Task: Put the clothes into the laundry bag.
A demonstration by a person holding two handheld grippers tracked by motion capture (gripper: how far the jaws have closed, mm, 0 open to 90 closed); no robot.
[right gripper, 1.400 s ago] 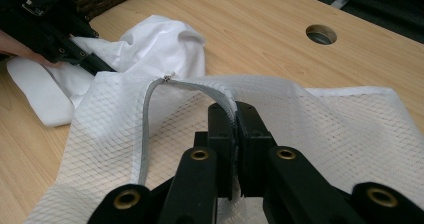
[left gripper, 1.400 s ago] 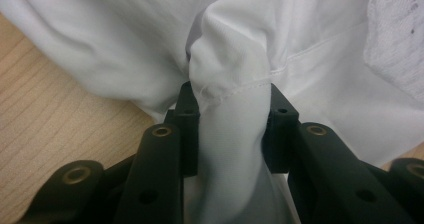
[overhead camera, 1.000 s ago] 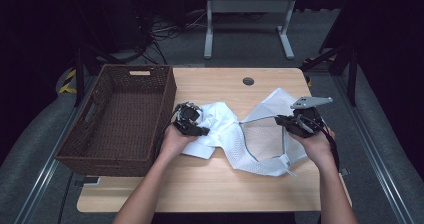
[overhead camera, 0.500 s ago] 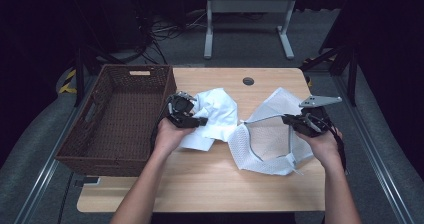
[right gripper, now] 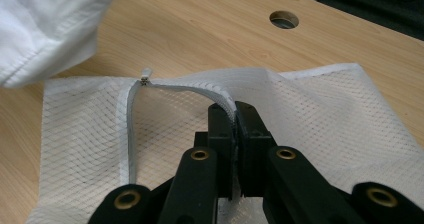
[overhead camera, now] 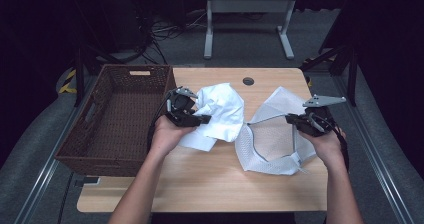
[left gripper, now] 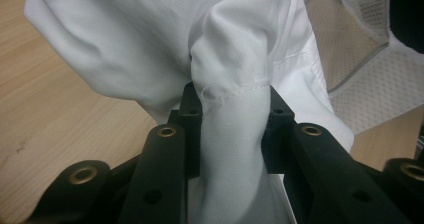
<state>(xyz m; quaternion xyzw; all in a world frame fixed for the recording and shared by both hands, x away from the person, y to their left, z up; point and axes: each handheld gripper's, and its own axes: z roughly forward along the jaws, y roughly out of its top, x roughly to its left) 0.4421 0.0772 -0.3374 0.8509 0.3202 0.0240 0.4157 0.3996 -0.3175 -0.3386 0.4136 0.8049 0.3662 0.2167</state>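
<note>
Left gripper (overhead camera: 202, 118): I have it pinching a bunched fold of the white garment (overhead camera: 217, 115), now lifted higher off the table (overhead camera: 210, 184).
Right gripper (overhead camera: 295, 119): pressed together on the mesh laundry bag (overhead camera: 272, 136) at its zipper edge, unmoved.
Wicker basket (overhead camera: 115, 119): left of the garment.

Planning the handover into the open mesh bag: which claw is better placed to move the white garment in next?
The left claw, probably: it is shut on the bunched white garment, beside the mesh bag. The right claw is shut on the bag's zipper edge, holding the mouth open.
</note>
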